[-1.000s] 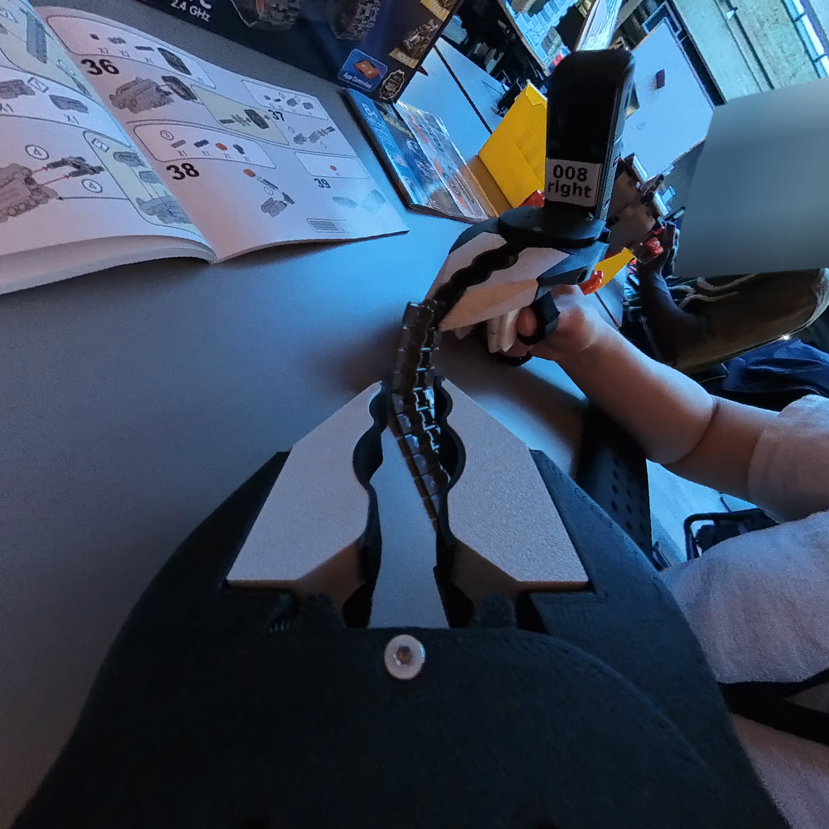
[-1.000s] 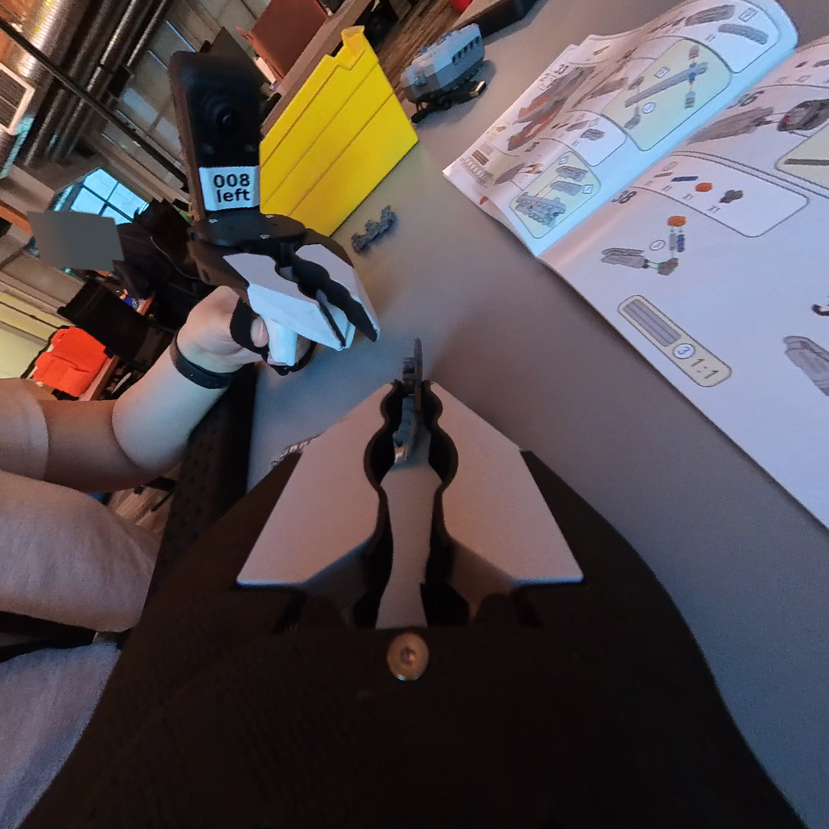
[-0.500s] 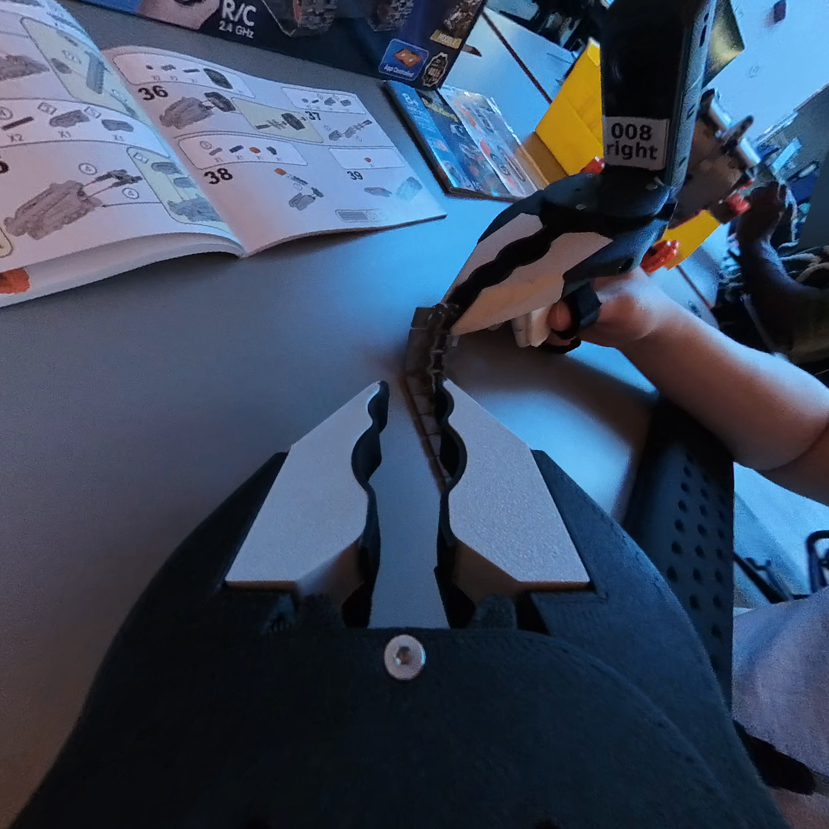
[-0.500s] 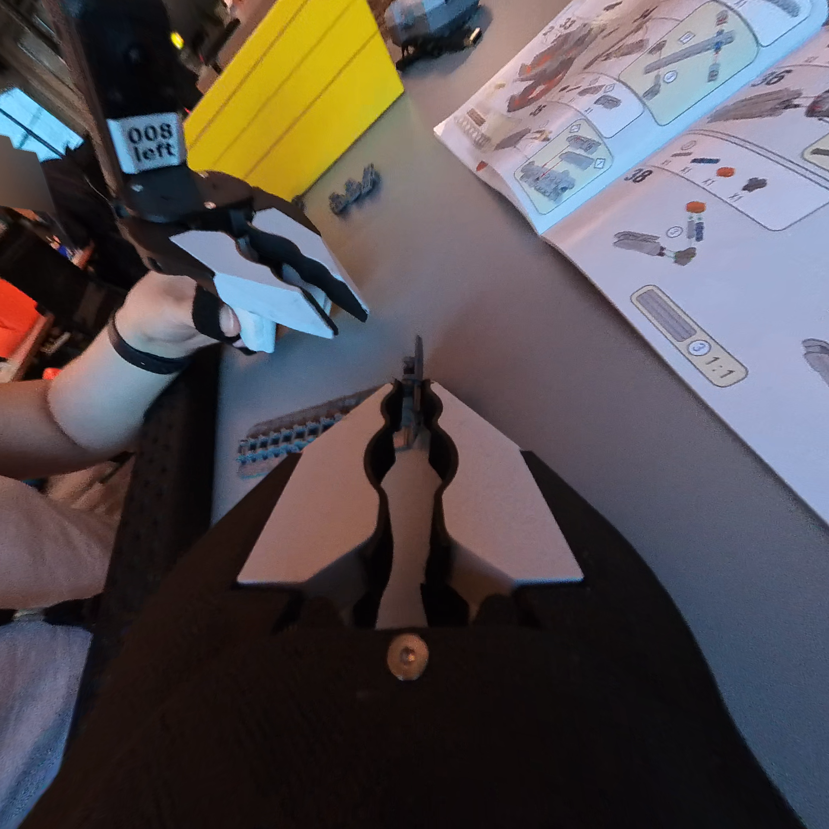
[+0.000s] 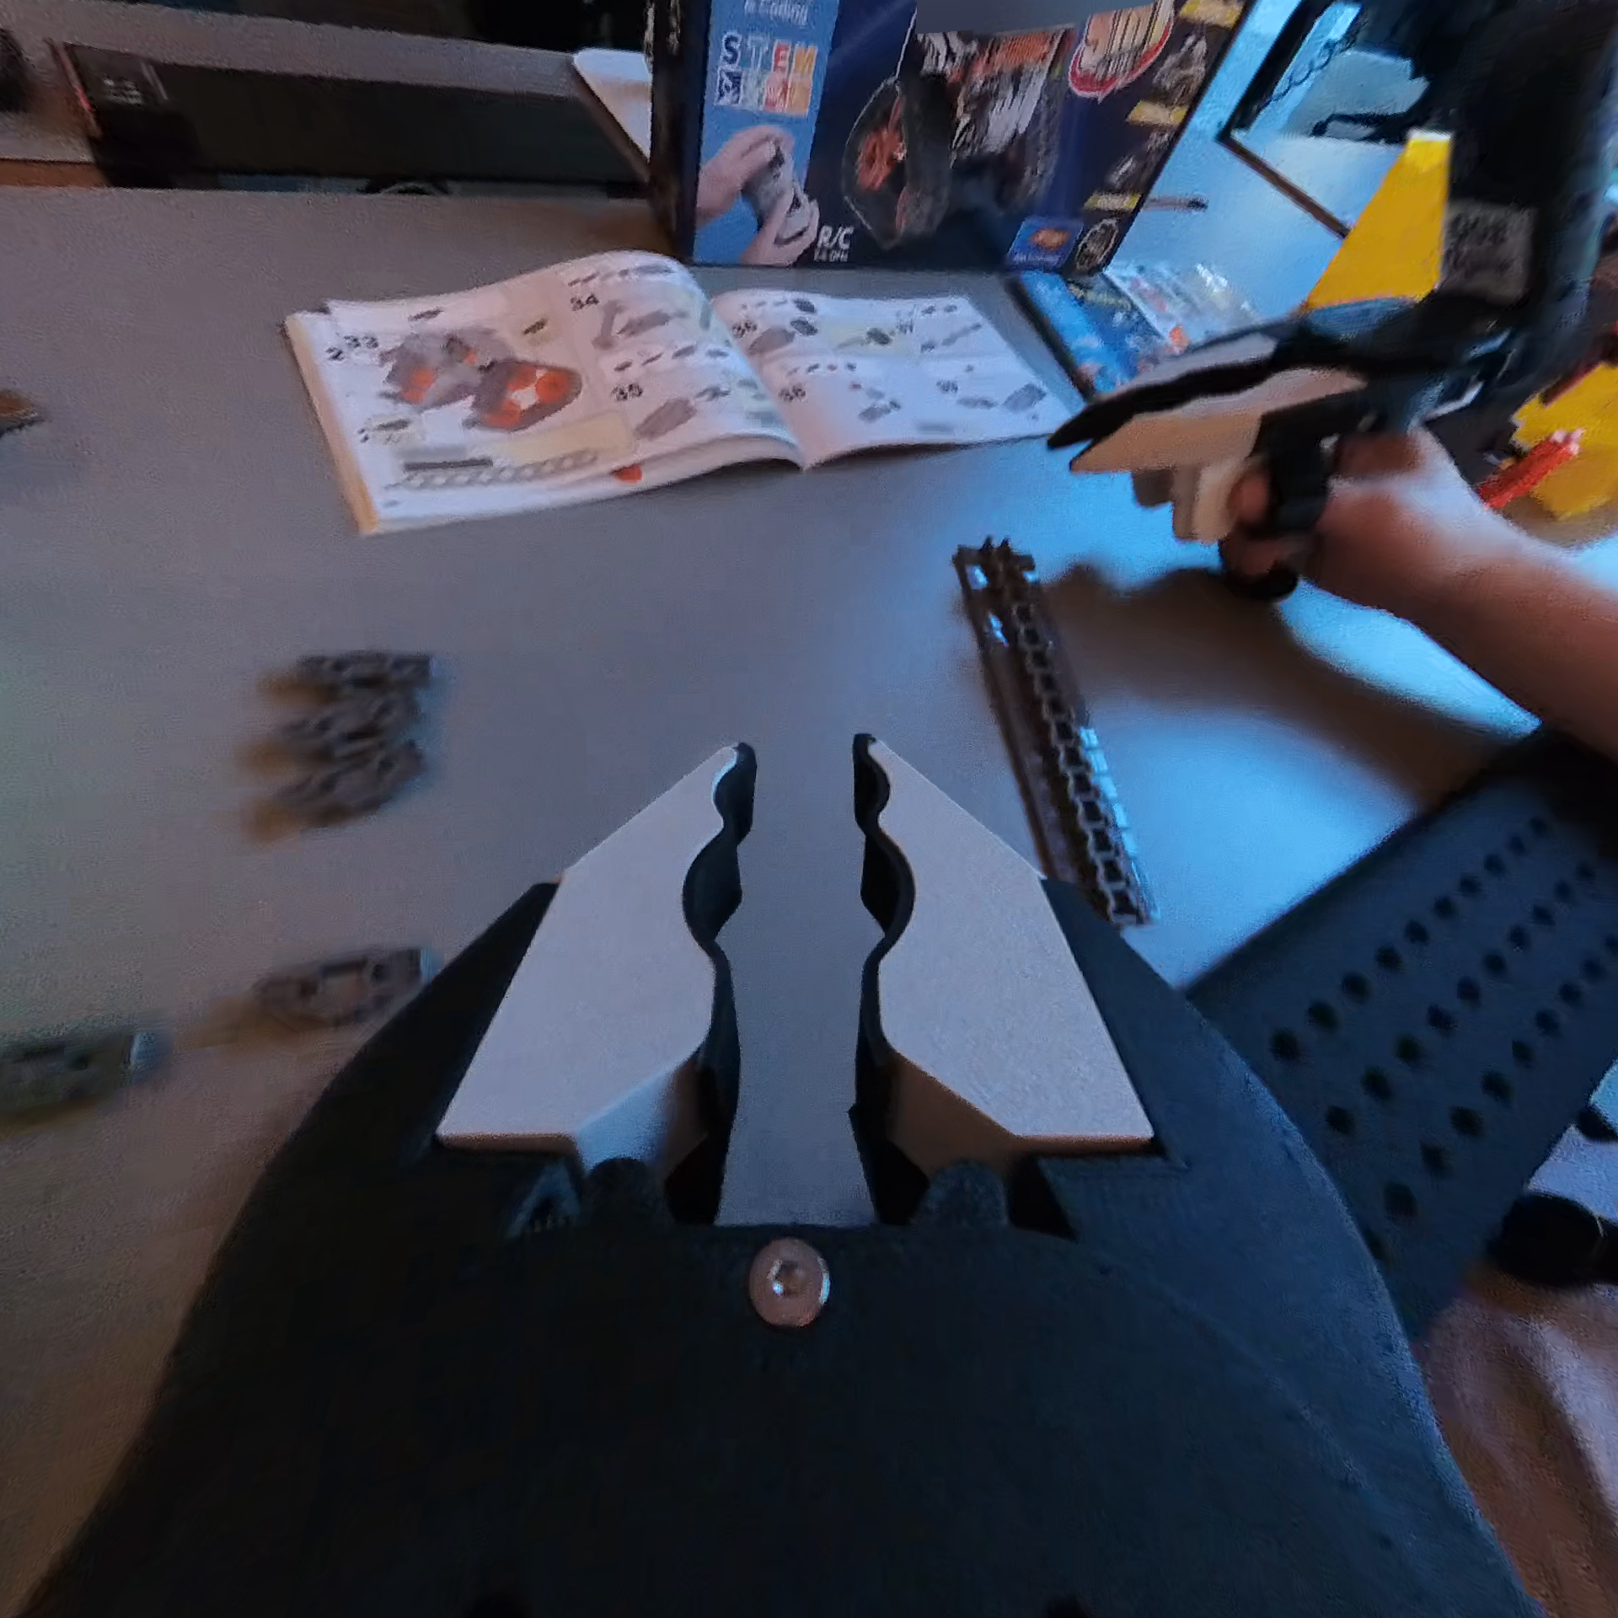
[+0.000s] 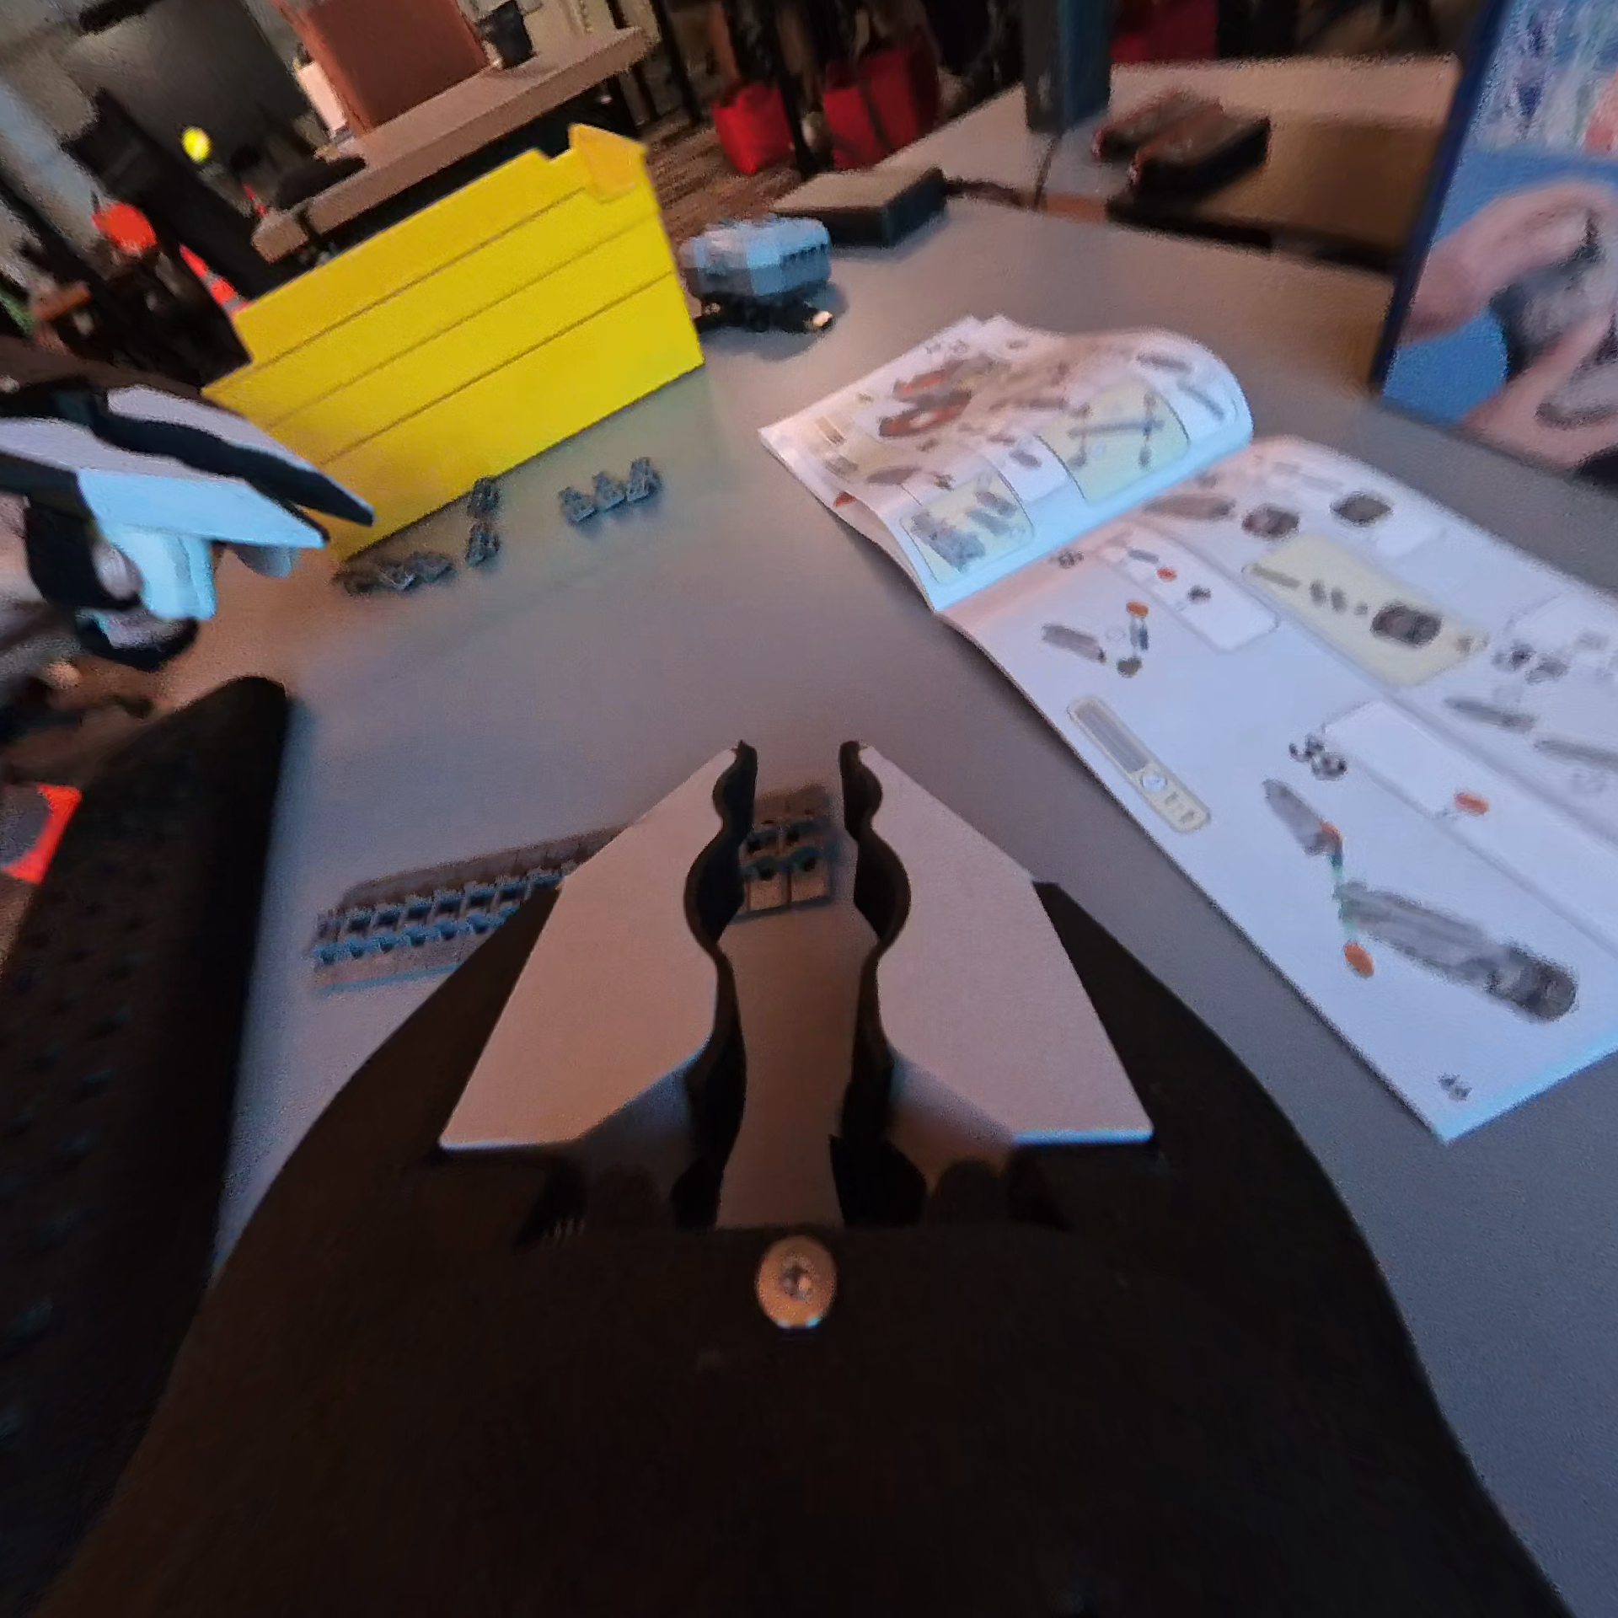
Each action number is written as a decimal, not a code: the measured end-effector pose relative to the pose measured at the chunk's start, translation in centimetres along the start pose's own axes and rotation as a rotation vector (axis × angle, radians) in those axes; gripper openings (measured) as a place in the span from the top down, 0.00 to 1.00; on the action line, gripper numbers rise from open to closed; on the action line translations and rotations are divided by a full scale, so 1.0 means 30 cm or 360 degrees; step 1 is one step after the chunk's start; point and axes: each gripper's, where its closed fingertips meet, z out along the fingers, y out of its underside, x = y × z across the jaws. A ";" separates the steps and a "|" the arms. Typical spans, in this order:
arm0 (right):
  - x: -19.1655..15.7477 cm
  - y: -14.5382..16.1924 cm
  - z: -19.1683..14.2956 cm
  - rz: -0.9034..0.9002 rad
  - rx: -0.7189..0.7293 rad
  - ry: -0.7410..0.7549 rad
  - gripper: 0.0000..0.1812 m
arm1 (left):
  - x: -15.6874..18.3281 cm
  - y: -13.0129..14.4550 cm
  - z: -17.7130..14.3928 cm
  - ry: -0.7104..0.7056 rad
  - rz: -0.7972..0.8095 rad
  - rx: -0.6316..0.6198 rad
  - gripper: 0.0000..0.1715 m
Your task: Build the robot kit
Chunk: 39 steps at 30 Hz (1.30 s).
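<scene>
A broad grey tabletop (image 5: 613, 613) fills both views and bears everything else. At the upper middle of the left wrist view stands a tall dark-blue printed cardboard box (image 5: 919, 131); its edge shows at the upper right of the right wrist view. A yellow ribbed plastic bin (image 6: 464, 333) sits at the upper left of the right wrist view; its inside is hidden, so what it holds cannot be told. A white open instruction booklet (image 5: 665, 385) with printed diagrams lies flat in front of the box. A black perforated chair back (image 5: 1436, 989) shows at the right edge of the left wrist view, off the table. The left gripper (image 5: 798, 762), with white fingers and black wavy inner pads, has its jaws spread with bare tabletop between them, holding nothing. The right gripper (image 6: 792, 766) is likewise spread and holds nothing; it hovers over one end of a long dark-grey chain of linked plastic track pieces (image 6: 788, 862), which lies flat on the table and runs off to the left under it. In the left wrist view that chain lies just right of the left gripper. A small grey blocky model (image 6: 757, 258) rests beside the bin, and loose grey track links (image 6: 604, 499) lie scattered near the bin's foot.
</scene>
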 end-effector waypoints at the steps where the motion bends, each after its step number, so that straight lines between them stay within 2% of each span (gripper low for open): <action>1: -0.029 -0.007 -0.002 -0.0119 -0.0008 -0.0027 0.91 | 0.011 0.016 -0.019 0.0005 0.0009 -0.0001 0.88; 4: -0.151 0.051 0.019 -0.0435 -0.0235 -0.0167 0.94 | 0.105 0.076 -0.019 0.0168 -0.0018 -0.0056 0.89; 6: -0.198 0.104 0.042 -0.0588 -0.0366 -0.0170 0.98 | 0.173 0.104 0.010 0.0265 -0.0018 -0.0089 0.90; 9: -0.194 0.154 0.065 -0.0730 -0.0500 -0.0089 1.00 | 0.275 0.153 0.086 0.0373 0.0043 -0.0231 0.91; 12: -0.157 0.149 0.060 -0.0799 -0.0473 -0.0048 1.00 | 0.301 0.195 0.144 0.0283 0.0258 -0.0392 0.91; 15: -0.119 0.145 0.040 -0.0745 -0.0420 -0.0071 1.00 | 0.222 0.188 0.135 0.0049 0.0395 -0.0396 0.97; 16: -0.104 0.139 0.035 -0.0724 -0.0392 -0.0059 1.00 | 0.185 0.191 0.113 -0.0022 0.0389 -0.0402 1.00; 18: -0.083 0.115 0.029 -0.0666 -0.0317 -0.0036 1.00 | 0.102 0.217 0.045 -0.0177 0.0308 -0.0460 1.00; 21: -0.076 0.048 0.028 -0.0580 -0.0131 -0.0026 1.00 | -0.060 0.224 -0.124 -0.0543 0.0288 -0.0509 1.00; 24: -0.060 0.047 0.039 -0.0483 -0.0150 -0.0037 1.00 | -0.222 0.224 -0.317 -0.0923 0.0352 -0.0653 0.90; 26: -0.055 0.046 0.040 -0.0452 -0.0151 -0.0039 1.00 | -0.271 0.239 -0.356 -0.0931 0.0437 -0.0775 0.88; 29: -0.052 0.037 0.034 -0.0433 -0.0116 -0.0037 1.00 | -0.264 0.258 -0.289 -0.0655 0.0540 -0.0833 0.88; 36: -0.052 0.042 0.030 -0.0398 -0.0127 -0.0044 1.00 | -0.375 0.320 -0.300 -0.0730 0.0841 -0.1317 0.88; 39: -0.057 0.058 0.037 -0.0410 -0.0179 -0.0052 1.00 | -0.384 0.350 -0.301 -0.0714 0.0842 -0.1387 0.89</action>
